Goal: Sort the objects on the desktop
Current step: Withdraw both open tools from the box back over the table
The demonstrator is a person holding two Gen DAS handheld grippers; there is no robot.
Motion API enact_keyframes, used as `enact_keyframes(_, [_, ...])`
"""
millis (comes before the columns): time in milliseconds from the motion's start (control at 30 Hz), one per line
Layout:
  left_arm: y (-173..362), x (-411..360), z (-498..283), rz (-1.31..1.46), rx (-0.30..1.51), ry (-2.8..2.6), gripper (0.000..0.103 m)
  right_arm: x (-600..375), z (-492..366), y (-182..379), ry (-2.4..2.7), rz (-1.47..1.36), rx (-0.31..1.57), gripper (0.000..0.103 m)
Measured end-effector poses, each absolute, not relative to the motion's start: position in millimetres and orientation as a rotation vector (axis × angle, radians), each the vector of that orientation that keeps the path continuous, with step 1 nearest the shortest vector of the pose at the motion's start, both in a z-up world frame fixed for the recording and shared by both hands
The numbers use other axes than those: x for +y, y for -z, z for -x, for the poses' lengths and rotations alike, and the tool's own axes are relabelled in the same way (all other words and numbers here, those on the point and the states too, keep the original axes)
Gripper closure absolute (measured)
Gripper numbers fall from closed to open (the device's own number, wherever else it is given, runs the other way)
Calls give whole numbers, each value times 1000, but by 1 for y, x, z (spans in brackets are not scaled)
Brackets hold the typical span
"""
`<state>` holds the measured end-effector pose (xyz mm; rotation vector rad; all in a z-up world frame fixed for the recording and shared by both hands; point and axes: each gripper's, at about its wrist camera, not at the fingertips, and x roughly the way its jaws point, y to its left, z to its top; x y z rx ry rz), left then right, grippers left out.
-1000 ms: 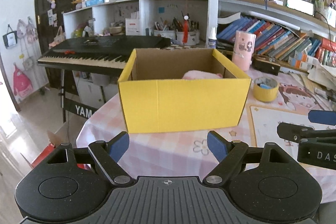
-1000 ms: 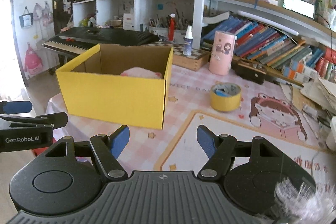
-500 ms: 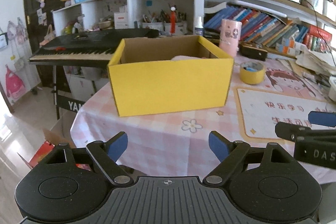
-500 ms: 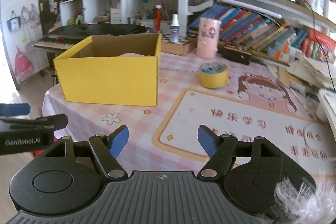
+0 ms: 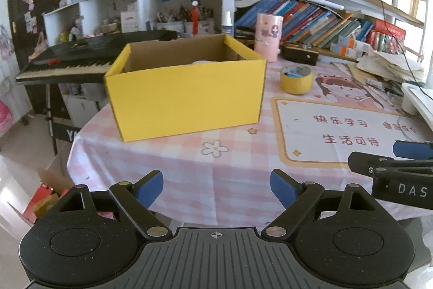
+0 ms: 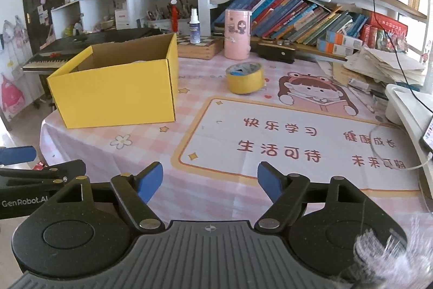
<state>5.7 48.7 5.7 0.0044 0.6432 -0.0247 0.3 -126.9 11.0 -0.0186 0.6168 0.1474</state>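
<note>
A yellow cardboard box (image 5: 186, 96) stands open on the pink checked table; it also shows in the right wrist view (image 6: 116, 96). A pale pink soft thing (image 5: 201, 62) lies inside it, mostly hidden. A yellow tape roll (image 5: 296, 79) sits right of the box, and shows in the right wrist view (image 6: 245, 81). My left gripper (image 5: 216, 187) is open and empty, above the table's near edge, well short of the box. My right gripper (image 6: 209, 180) is open and empty above the mat's front edge.
A pink cylinder tin (image 6: 237, 34), a spray bottle (image 6: 193, 27) on a wooden box and a black case (image 6: 276, 53) stand behind. Bookshelves line the back. Loose papers (image 6: 384, 67) and a white tray (image 6: 406, 110) lie right. A keyboard piano (image 5: 81, 58) stands left, beyond the table.
Both grippers have drawn back from the box and risen, so the box and tape roll look smaller and farther. Both stay open and empty.
</note>
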Motion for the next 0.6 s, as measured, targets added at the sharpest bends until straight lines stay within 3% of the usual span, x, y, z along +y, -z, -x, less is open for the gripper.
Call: enact_keyframes(600, [-2,14,-33,-35,644,93,14,-158,-13,-2,-84,3,644,21])
